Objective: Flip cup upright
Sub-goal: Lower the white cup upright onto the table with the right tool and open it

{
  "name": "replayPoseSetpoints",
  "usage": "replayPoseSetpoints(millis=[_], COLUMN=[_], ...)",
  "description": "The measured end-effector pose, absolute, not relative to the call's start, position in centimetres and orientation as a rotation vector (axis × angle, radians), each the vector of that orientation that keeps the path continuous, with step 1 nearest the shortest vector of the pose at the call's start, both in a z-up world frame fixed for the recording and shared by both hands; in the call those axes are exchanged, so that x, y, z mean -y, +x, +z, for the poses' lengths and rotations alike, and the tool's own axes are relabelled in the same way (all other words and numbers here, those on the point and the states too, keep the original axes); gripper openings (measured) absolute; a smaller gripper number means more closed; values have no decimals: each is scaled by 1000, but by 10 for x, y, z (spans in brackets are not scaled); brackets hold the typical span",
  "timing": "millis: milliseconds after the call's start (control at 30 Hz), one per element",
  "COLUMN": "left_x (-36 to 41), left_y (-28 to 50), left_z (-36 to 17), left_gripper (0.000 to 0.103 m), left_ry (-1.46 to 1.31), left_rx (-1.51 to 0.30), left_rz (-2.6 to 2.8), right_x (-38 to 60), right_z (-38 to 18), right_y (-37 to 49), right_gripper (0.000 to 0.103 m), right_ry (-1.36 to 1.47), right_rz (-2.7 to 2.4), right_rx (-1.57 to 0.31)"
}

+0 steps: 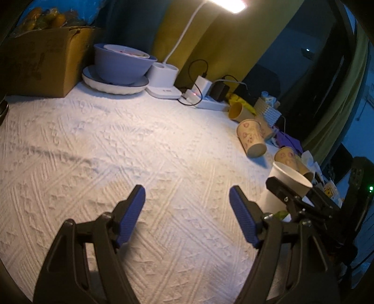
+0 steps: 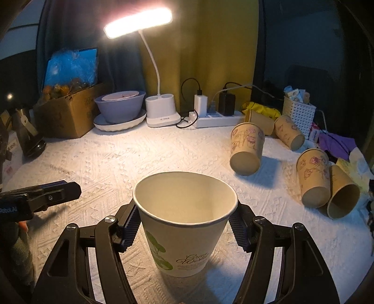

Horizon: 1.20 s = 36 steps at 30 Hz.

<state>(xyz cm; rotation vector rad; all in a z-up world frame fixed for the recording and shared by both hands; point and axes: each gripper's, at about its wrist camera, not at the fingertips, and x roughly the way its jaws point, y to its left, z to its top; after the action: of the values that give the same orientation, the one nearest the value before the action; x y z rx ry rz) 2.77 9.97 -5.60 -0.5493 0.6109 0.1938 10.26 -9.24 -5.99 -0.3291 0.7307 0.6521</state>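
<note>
Across the left wrist view, the left gripper [image 1: 187, 210] is hovering over the table [image 1: 116, 140] with its jaws spread wide and nothing between them, apparently standing by clear of the work. At the right edge, the cup [image 1: 287, 182] is showing mouth-up, with the right gripper [image 1: 296, 198] clamping its wall. Several brown cups [image 1: 251, 138] are lying on their sides beyond it, near the power strip [image 1: 210, 104].

Across the right wrist view, the right gripper [image 2: 184, 224] is closing on the cup [image 2: 184, 222], its blue pads [image 2: 132, 229] pressing both sides just below the rim. This high grip is likely keeping the thin wall from collapsing. The cup is standing upright, its base appearing to rest on the table [image 2: 93, 163], so the flip looks essentially complete and release is the probable remaining step. The left gripper [image 2: 46, 194] is waiting at the left, well apart. The lamp [image 2: 138, 22] is lighting the work area from behind.
</note>
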Motion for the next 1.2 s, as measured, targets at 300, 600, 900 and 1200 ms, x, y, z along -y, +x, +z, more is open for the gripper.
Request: replayPoseSetpoints(millis=[300, 600, 900, 1200], left_x=[-98, -98, -98, -96], left_y=[31, 35, 37, 35], left_z=[-58, -60, -62, -60], left_gripper=[75, 75, 76, 76], left_ry=[-547, -534, -522, -505], left_rx=[-625, -647, -663, -660], left_rz=[195, 199, 215, 224], right_x=[92, 97, 104, 113], right_z=[-61, -74, -71, -68], right_y=[95, 90, 80, 76], right_gripper=[69, 69, 69, 80], right_ry=[-365, -380, -389, -365], right_rz=[635, 614, 622, 634], right_rx=[-745, -803, -779, -799])
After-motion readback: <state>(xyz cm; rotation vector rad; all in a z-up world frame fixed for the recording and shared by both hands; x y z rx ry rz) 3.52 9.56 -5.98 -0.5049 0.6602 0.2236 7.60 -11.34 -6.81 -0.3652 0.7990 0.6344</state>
